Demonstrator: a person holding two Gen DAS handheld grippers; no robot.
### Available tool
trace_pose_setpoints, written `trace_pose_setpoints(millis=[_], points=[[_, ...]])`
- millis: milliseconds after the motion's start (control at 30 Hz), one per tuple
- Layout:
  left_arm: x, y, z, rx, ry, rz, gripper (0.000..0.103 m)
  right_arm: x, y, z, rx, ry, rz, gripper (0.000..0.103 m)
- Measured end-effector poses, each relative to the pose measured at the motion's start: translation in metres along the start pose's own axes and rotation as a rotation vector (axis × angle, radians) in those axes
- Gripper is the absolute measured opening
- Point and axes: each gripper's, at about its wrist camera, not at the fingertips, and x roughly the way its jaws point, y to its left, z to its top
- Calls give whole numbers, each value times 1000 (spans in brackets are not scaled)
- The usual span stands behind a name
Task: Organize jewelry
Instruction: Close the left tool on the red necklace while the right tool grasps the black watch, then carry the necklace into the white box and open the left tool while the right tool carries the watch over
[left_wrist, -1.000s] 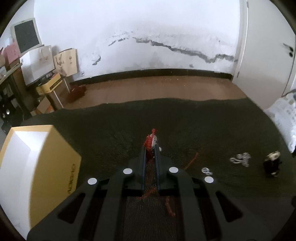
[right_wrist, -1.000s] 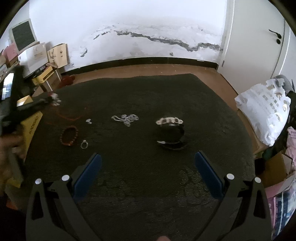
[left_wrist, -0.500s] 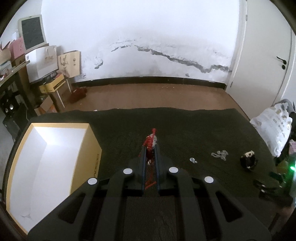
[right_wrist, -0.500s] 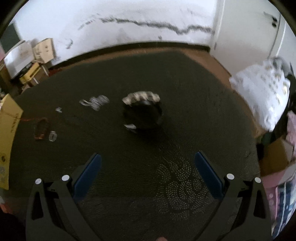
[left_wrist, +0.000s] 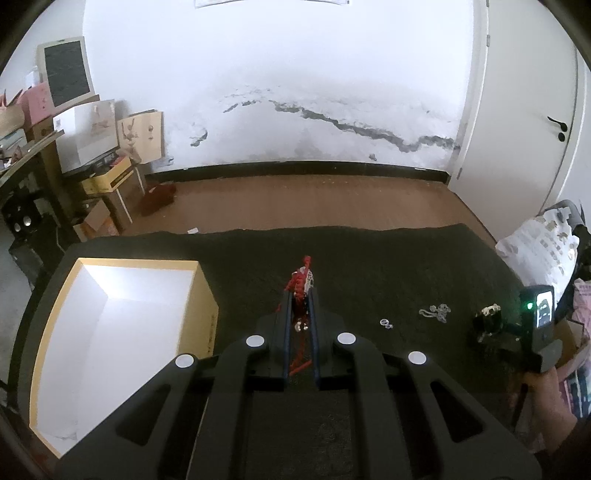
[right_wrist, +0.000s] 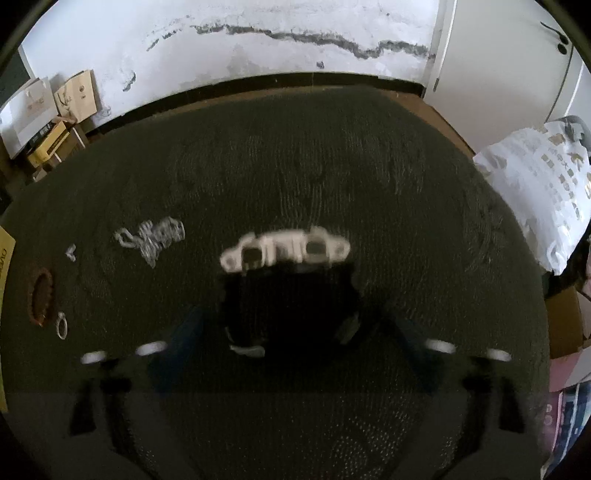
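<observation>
left wrist view: a dark green carpet covers the floor, with jewelry scattered on it.
box: a yellow cardboard box with a white inside sits open-topped at the left, apparently empty, probably the place the jewelry is to go.
left gripper: the left gripper has its jaws pressed nearly together on a red braided cord necklace with a small white charm; the knot sticks out past the tips and loose cord hangs down between the fingers, off the carpet.
why held so: a thin cord needs a tight pinch, and it hangs just right of the box, so carrying it over the rim looks like the step in hand.
loose pieces: a small silver ring and a tangled silver chain lie apart on the carpet to the right.
right wrist view: blurred by motion.
right gripper: the right gripper is closing, its dark fingers either side of a black round bracelet with a white linked top; whether the pads touch it yet cannot be told.
left edge: a brown beaded bracelet and a thin silver hoop lie close together.
risk: a hurried squeeze could skid the bracelet along the pile.
</observation>
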Motion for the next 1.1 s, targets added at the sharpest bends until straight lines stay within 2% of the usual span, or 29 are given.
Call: trace_pose_setpoints(millis=[100,233,367,433,600,700,900,1100], points=[[-2,1,-3,2,15,8,8,-1,-2,1,13,31,-7,62],[-5,7,-13,-16,45,26,8,-25,18,8,2,-5,1,62],[-17,29,-23,-64,56,76,8,-74,69,18,-65,-75,82,62],[-26,41,-26,-81,56,105,8,-105,101,20,-108,-114,157,62],[-58,77,-33,-109,45,190,8,-178,192,19,-250,-194,322,62],[-79,105,-36,-131,35,247,8,-207,247,14,-329,-221,396,62],[-103,159,-47,-192,22,328,8,-238,338,4,-447,-236,493,62],[-88,210,-58,-284,32,385,8,-241,398,0,-513,-225,519,62]])
